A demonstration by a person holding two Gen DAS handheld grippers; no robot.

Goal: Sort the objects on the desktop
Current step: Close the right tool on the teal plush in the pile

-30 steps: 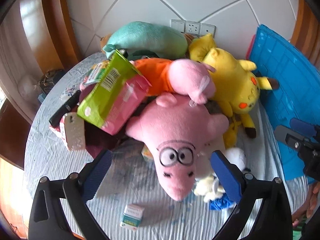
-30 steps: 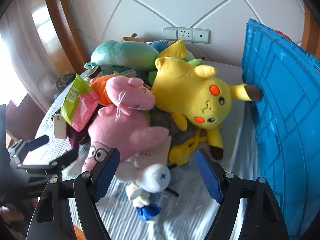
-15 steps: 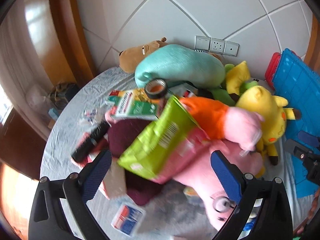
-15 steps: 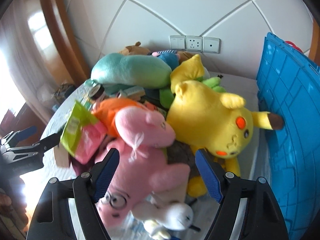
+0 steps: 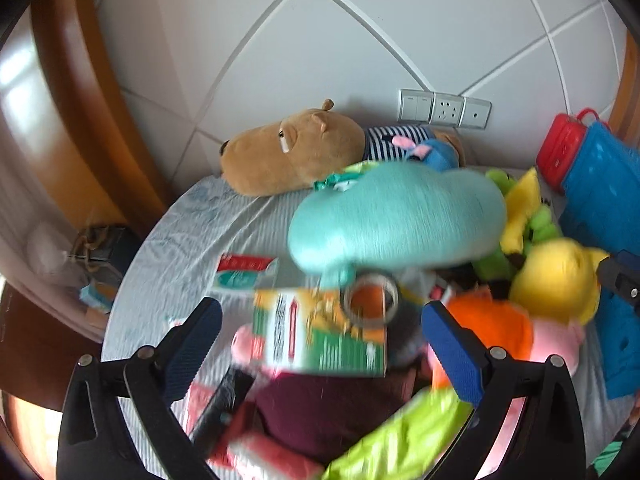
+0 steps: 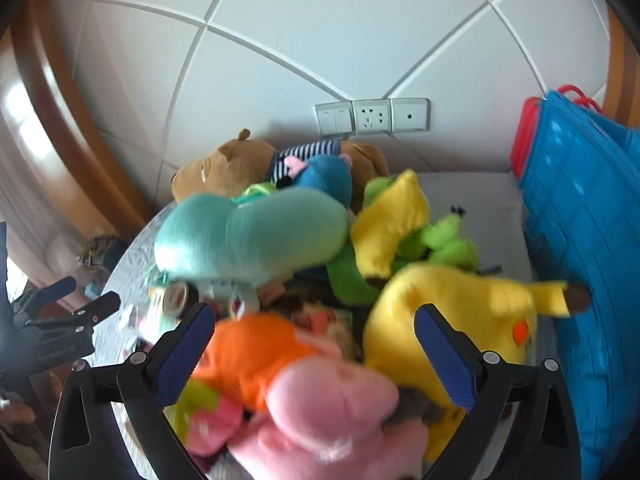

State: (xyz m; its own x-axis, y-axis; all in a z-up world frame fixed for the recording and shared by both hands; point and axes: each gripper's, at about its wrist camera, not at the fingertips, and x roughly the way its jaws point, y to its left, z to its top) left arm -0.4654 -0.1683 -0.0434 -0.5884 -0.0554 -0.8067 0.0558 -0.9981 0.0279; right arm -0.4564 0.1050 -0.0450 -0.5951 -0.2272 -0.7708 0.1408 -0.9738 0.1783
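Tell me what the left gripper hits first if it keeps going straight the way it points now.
Most likely the green and white box lying between the open left gripper fingers, with the tape roll just behind it. Motion blur makes depth uncertain.

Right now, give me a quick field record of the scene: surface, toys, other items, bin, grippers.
surface: round table with a pale cloth, against a tiled wall
toys: teal plush, brown bear, yellow plush, pink plush in orange, heaped together
other items: green carton, tape roll, lime snack bag
bin: blue crate at the right edge
left gripper: open, empty, over the carton
right gripper: jaws just widened, open, nothing gripped
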